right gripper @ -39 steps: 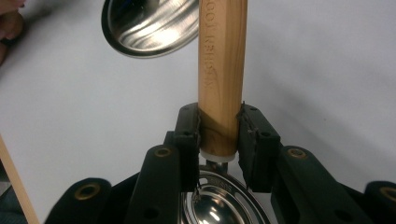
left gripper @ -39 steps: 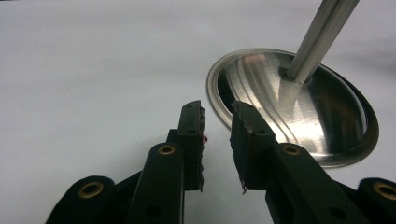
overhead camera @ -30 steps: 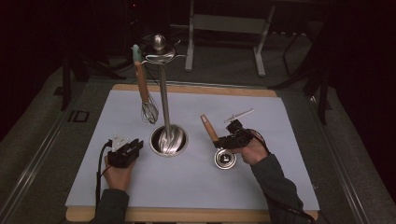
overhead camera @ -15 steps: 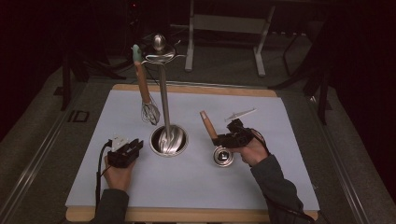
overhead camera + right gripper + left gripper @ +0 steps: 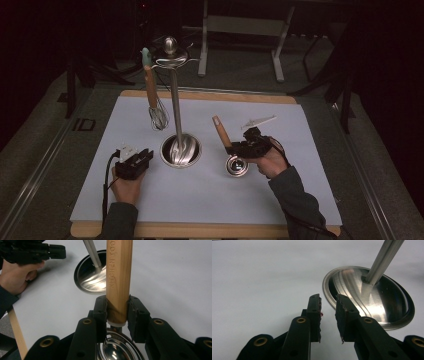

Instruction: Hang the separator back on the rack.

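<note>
A steel utensil stand rises from a round base to hooks at its top. From one hook hangs a whisk with a wooden handle. My right gripper is shut on the wooden handle of a ladle, just above its metal bowl. The bowl rests on the mat and the handle leans up and to the left. My left gripper lies on the mat left of the base, open by a narrow gap with nothing between its pads.
A pale mat covers a wooden board on the dark table. The person's left hand and its gripper show far off in the right gripper view. A metal frame stands behind the table.
My right gripper has shifted slightly left and away with the ladle. The left gripper has not moved.
</note>
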Action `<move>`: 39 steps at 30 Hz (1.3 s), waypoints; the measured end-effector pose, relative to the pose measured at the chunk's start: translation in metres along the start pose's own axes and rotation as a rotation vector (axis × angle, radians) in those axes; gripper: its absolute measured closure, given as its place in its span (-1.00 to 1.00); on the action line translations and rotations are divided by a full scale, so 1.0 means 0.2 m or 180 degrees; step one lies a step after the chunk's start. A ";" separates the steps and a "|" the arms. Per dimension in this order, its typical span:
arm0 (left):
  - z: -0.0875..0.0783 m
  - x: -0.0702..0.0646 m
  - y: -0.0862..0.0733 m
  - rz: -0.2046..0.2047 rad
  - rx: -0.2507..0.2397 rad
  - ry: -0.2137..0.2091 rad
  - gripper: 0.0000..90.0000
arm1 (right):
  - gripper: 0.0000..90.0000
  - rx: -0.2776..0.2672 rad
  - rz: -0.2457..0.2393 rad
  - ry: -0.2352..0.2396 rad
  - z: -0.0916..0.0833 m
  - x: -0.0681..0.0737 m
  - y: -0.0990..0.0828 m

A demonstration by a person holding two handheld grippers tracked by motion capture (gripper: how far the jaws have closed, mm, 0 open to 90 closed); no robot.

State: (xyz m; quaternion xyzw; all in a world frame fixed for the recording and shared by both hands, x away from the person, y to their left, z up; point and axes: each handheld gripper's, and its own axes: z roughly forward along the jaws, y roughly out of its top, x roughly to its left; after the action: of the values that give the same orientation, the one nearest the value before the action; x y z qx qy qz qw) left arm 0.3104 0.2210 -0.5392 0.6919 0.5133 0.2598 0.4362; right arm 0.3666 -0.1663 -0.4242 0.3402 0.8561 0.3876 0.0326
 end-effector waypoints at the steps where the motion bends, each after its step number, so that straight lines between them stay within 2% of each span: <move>1: 0.00 0.00 0.00 -0.0001 0.0002 -0.0002 0.65 | 0.58 -0.0003 -0.0011 0.0000 0.00 0.00 0.00; 9: 0.00 0.00 0.00 0.0000 0.0003 -0.0004 0.65 | 0.58 -0.0076 -0.0077 -0.0011 -0.03 0.04 0.03; 22: 0.00 0.00 0.00 -0.0001 0.0005 -0.0006 0.65 | 0.58 -0.0204 -0.0122 -0.0033 -0.08 0.06 0.05; 39: 0.00 0.00 0.00 0.0000 0.0011 -0.0008 0.65 | 0.58 -0.0440 -0.0226 -0.0021 -0.12 0.10 0.12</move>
State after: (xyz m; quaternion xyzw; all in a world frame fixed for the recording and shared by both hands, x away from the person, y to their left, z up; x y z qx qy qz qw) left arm 0.3106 0.2210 -0.5391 0.6930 0.5131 0.2580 0.4357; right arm 0.3563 -0.1590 -0.3870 0.3079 0.8387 0.4433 0.0725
